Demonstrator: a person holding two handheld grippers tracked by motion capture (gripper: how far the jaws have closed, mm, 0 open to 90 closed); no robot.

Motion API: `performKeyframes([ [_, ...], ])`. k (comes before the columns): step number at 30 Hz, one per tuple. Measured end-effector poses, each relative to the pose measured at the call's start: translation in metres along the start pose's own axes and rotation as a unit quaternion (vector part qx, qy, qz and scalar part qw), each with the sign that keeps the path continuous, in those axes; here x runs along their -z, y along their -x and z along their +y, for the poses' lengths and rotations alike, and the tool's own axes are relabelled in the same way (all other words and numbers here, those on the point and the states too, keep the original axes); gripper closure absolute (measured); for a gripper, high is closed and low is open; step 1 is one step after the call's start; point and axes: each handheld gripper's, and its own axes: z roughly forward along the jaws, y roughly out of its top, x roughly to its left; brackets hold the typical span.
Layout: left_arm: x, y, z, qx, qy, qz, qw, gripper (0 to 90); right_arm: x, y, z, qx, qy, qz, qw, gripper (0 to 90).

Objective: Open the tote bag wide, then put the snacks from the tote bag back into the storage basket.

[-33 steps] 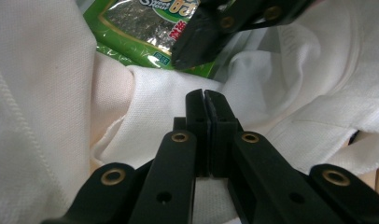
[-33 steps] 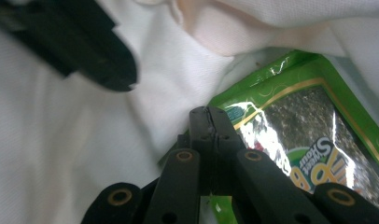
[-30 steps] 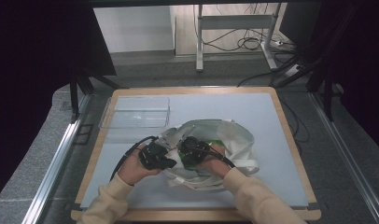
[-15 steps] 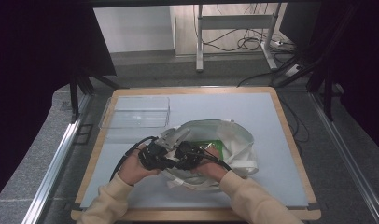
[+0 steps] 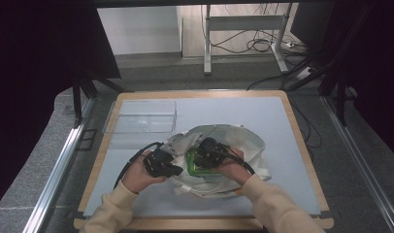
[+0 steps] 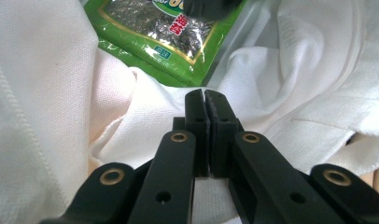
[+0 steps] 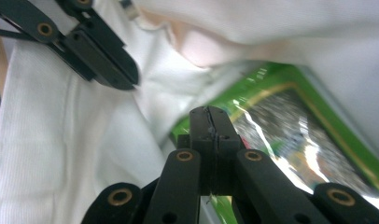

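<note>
Green snack packet coming out of the soft white bag, both tools pinching.

The left tool (image 5: 173, 170) is clamping its jaws tight on the rim of the white cloth bag (image 5: 243, 145) on the bench (image 5: 282, 116), holding the mouth open, while the right tool (image 5: 197, 158) is gripping the edge of the green packet (image 6: 155, 32) sitting in the bag's opening (its jaws are pressed together on the film). That packet is looking light, thin and crinkly, glossy and likely slippery, so a firm pinch on the sealed border is probably the safest hold. The cloth is floppy, so it is going to sag wherever it is not held.
</note>
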Motion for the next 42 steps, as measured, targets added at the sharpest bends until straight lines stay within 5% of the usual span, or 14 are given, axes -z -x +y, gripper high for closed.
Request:
performKeyframes([
  [7, 0.0, -0.001, -0.002, 0.004, -0.002, -0.005, 1.0, 89.4, 0.03, 0.023, -0.015, -0.03, 0.017, -0.017, 0.9993, 89.7],
  [16, 0.004, -0.001, -0.002, 0.006, 0.005, -0.01, 0.9999, 89.0, 0.036, 0.045, -0.025, -0.073, 0.001, -0.028, 0.9969, 88.7],
  [23, 0.013, -0.001, -0.003, 0.008, 0.026, -0.003, 0.9996, 85.7, 0.041, 0.052, -0.027, -0.104, 0.002, -0.024, 0.9942, 73.2],
  [28, 0.024, -0.002, -0.003, 0.019, 0.063, 0.0, 0.9978, 69.7, 0.042, 0.053, -0.029, -0.137, -0.006, -0.04, 0.9898, 46.4],
  [33, 0.029, -0.001, -0.001, 0.025, 0.08, 0.007, 0.9965, 48.4, 0.039, 0.054, -0.032, -0.164, -0.017, -0.042, 0.9854, 38.0],
  [42, 0.027, -0.002, 0.001, 0.013, 0.072, 0.018, 0.9971, 38.6, 0.032, 0.049, -0.03, -0.195, -0.047, -0.066, 0.9775, 32.1],
])
